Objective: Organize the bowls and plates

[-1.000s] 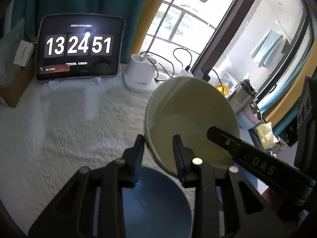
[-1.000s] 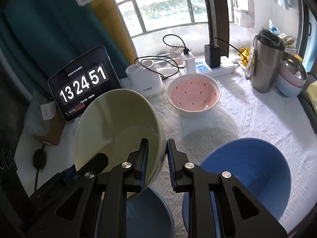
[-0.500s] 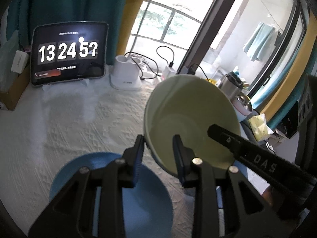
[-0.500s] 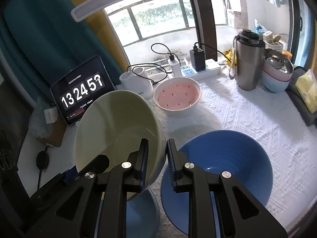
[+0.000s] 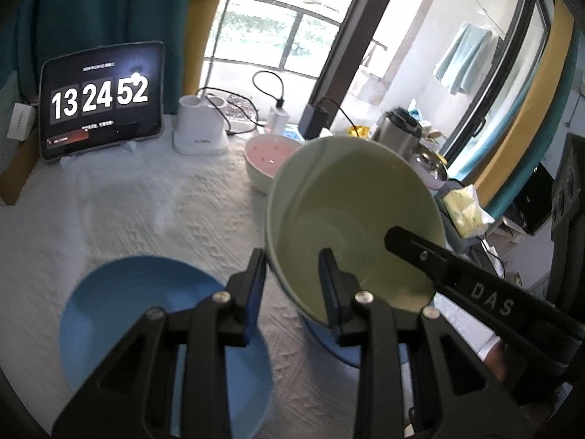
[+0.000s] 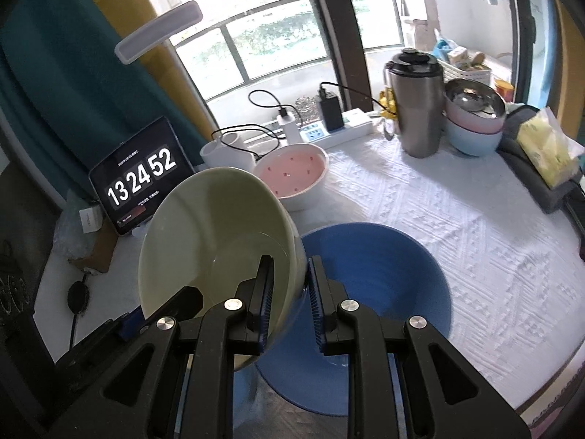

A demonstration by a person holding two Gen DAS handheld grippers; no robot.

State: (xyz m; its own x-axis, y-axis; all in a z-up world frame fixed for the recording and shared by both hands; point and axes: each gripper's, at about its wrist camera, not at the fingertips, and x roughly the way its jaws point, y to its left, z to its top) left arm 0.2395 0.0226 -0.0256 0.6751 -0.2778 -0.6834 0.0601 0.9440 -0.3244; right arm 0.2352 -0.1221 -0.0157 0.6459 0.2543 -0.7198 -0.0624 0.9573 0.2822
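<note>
A pale green bowl hangs tilted above the table, held by its rim from two sides. My left gripper is shut on the near rim. My right gripper is shut on the opposite rim of the green bowl; one of its fingers reaches into the bowl in the left wrist view. A large blue bowl sits on the white cloth just under and right of the green one. A smaller blue bowl stands at the lower left. A pink bowl stands behind them.
A tablet showing a clock leans at the back left beside a white cup holder. A power strip with cables, a steel tumbler, a stack of bowls and a tissue pack line the back and right.
Both grippers carried the green bowl to the right across the table. The large blue bowl now lies beneath it, and the pink bowl has come into the left wrist view.
</note>
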